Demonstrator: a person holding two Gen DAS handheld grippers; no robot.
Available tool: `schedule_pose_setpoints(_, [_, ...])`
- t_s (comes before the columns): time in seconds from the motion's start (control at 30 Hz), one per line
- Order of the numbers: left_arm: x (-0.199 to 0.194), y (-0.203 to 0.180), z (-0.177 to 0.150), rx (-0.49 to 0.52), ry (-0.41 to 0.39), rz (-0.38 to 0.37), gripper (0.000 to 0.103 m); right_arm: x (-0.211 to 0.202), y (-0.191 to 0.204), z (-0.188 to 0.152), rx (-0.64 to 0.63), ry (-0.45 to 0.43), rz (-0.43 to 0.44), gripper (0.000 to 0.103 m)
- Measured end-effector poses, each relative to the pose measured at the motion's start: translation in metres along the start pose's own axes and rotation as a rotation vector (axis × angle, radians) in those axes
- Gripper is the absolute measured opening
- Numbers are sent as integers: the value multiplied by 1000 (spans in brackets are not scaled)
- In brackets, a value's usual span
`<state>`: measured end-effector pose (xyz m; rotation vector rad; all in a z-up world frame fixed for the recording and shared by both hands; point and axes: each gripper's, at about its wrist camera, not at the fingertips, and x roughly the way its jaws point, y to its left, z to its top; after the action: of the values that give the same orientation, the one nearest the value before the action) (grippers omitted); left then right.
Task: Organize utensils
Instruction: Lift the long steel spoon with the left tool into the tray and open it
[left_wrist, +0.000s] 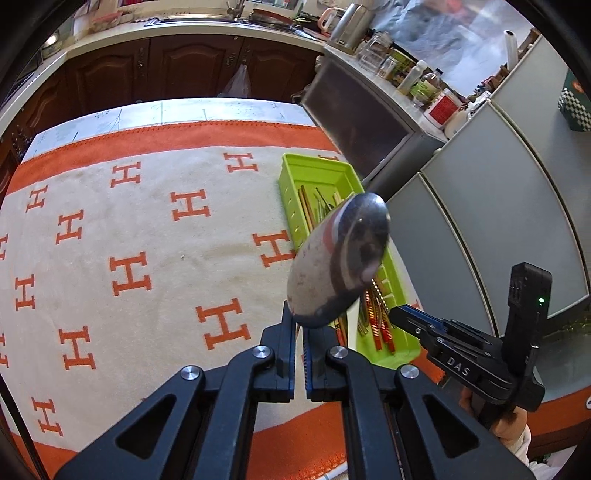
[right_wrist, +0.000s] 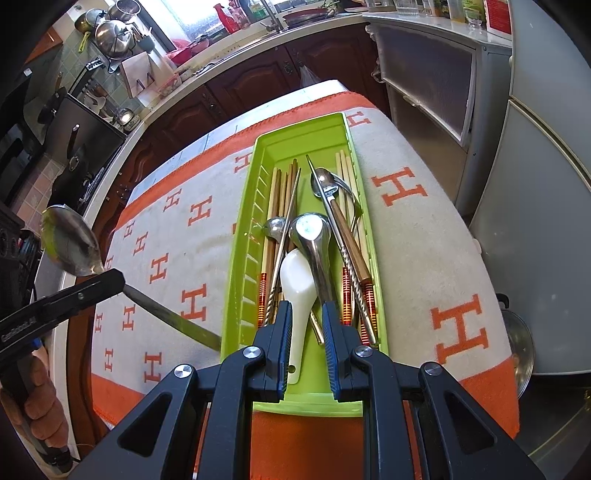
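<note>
Left gripper (left_wrist: 300, 326) clamped on a metal spoon (left_wrist: 338, 258), jaws nearly together on the handle near the bowl; bowl sticks up ahead of the fingers, blurred in the left wrist view. In the right wrist view the same spoon (right_wrist: 72, 242) shows at far left, bowl up and tilted, handle running down past the fingers toward the near left corner of the tray (right_wrist: 240, 258), above the cloth, not resting on it. A hand (right_wrist: 37, 398) grips that tool's handle below.

Right gripper (right_wrist: 306, 306) hangs over the near end of the green tray, jaws partly open. White ceramic spoon (right_wrist: 297, 291) lies between the fingers, handle toward the camera; cannot tell whether the pads press on it.

Tray sits on the right side of a cream cloth (left_wrist: 147, 240) with orange H marks and orange border. Inside it: a large steel spoon (right_wrist: 314, 236) beside the white one, a smaller spoon (right_wrist: 323, 184) farther back, wooden chopsticks (right_wrist: 282, 192) with red-banded ends, all jumbled lengthwise.

Kitchen counter and dark cabinets (left_wrist: 166, 62) behind the table
</note>
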<state>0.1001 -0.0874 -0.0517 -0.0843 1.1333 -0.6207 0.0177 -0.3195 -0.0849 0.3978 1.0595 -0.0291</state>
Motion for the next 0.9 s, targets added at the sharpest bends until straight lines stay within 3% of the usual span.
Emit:
schedule_pose_setpoints(0.43, [-27,-9,4,12,-61,-44,0,-3,3,1,-13,-7,2,17])
schedule_pose_setpoints(0.73, [-52,-26,11,18,-77,-149,0,-9,-3,2,7,-23,9,17])
schedule_pose_setpoints(0.9, [-57,-45,23,34,-35,-248,0,-15,-11,3,32,-38,12,17])
